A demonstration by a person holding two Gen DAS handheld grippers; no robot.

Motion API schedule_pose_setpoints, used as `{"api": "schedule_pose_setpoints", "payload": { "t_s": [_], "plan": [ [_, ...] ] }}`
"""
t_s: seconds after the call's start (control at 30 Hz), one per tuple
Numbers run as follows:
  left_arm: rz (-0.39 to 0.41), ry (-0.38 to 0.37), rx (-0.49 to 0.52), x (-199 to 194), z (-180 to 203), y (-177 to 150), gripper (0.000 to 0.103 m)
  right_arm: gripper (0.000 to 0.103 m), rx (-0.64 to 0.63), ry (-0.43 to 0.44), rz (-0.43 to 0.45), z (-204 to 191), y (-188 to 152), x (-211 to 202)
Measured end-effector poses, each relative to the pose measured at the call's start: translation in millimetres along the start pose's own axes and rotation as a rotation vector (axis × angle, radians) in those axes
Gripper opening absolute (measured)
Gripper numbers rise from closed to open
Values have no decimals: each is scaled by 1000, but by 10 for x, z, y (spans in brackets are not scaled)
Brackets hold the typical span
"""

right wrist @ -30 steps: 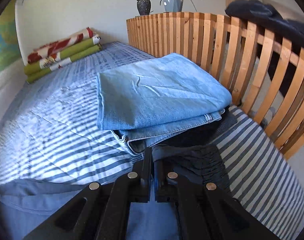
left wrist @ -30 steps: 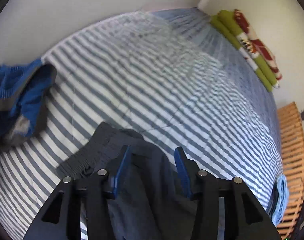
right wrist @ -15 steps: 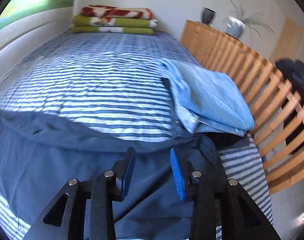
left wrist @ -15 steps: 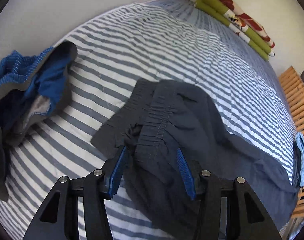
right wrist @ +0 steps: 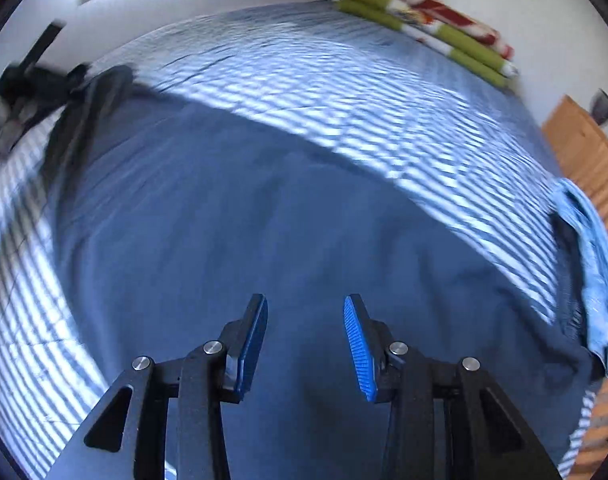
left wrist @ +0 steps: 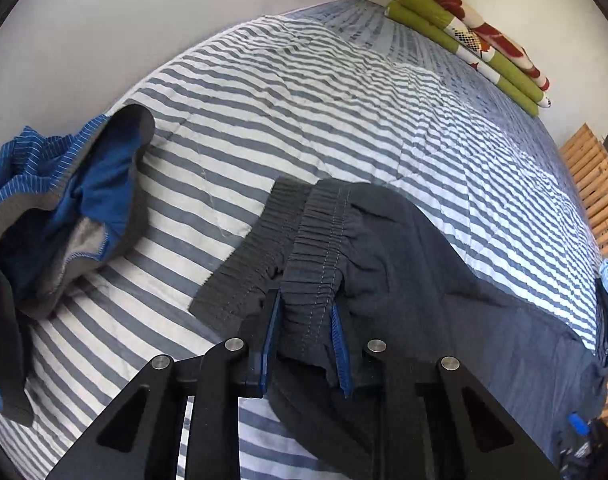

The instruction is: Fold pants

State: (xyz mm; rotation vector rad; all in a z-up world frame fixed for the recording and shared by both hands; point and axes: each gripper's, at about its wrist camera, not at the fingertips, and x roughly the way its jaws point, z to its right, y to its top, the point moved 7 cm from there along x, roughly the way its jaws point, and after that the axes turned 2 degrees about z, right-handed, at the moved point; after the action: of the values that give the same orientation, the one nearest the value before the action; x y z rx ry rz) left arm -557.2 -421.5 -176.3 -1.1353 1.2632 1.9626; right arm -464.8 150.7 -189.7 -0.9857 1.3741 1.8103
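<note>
Striped bedspread [left wrist: 343, 92], white wall behind. Left gripper [left wrist: 305, 320] closing on dark pants [left wrist: 443, 280] waistband; right gripper [right wrist: 305, 332] opening, empty above the pants.

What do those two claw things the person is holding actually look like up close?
Both look alike. The left gripper and the right gripper each have two black angular metal arms with triangular cut-outs and round silver bolts at the joints. Each finger ends in a flat, ribbed blue pad. No cables, markings, hands or sleeves show in either view.
</note>
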Motion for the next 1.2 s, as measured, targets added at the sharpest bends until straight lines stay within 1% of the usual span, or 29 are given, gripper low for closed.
{"api": "schedule_pose_setpoints", "payload": {
  "t_s": [0.07,0.13,0.27,0.3,0.33,0.37,0.4,0.43,0.47,0.5,0.57,0.6,0.63,0.7,0.73,0.77,0.8,0.83,0.87,0.9,0.97,1.03,1.13,1.2],
  "plan": [
    [6,17,11,-56,-51,47,26,37,-61,-3,-16,-241,-39,80],
    [17,57,28,-110,-111,85,26,37,-95,-14,-32,-343,-114,161],
    [40,111,36,-181,-203,134,26,37,-68,10,-41,-356,-110,167],
    [58,100,50,-196,-187,152,26,37,-62,20,-43,-374,-101,154],
    [59,110,79,-171,-189,161,26,37,-62,23,-44,-383,-95,144],
    [38,132,78,-126,-231,155,28,38,-68,24,-45,-400,-91,148],
    [21,129,53,-93,-273,151,32,38,-81,22,-49,-418,-98,157],
    [6,115,20,-77,-309,139,39,39,-91,16,-52,-434,-100,171],
    [-6,124,-6,-78,-352,123,57,39,-95,11,-57,-443,-113,181],
    [0,133,-18,-94,-381,108,67,39,-92,10,-58,-427,-97,197],
    [6,148,-52,-124,-443,48,74,39,-75,22,-52,-423,-116,160],
    [-3,138,-90,-120,-480,9,80,39,-66,32,-47,-403,-122,136],
    [-17,98,-147,-98,-507,-32,81,40,-61,37,-42,-391,-134,106],
    [-55,-10,-227,-6,-470,-111,81,41,-47,43,-33,-340,-177,37],
    [-60,-35,-235,34,-433,-149,80,42,-35,45,-27,-298,-216,-13],
    [-54,-37,-229,72,-386,-157,75,43,-21,43,-25,-240,-278,-70],
    [-49,-16,-219,106,-352,-166,54,45,-8,38,-26,-179,-325,-105],
    [-59,3,-211,153,-316,-186,40,46,16,26,-27,-86,-416,-166],
    [-73,-8,-213,189,-273,-203,18,47,38,18,-29,0,-502,-223],
    [-67,-12,-224,179,-257,-204,14,47,67,14,-28,110,-618,-303],
    [-27,-28,-244,65,-256,-166,7,49,96,23,-17,228,-807,-433],
    [-10,-34,-256,-38,-252,-135,6,53,77,32,-11,250,-954,-507],
    [12,-30,-258,-251,-245,-69,6,55,-47,16,-6,109,-1037,-486],
    [28,-31,-263,-371,-231,15,5,61,-160,-27,30,-72,-988,-428]
  ]
}}
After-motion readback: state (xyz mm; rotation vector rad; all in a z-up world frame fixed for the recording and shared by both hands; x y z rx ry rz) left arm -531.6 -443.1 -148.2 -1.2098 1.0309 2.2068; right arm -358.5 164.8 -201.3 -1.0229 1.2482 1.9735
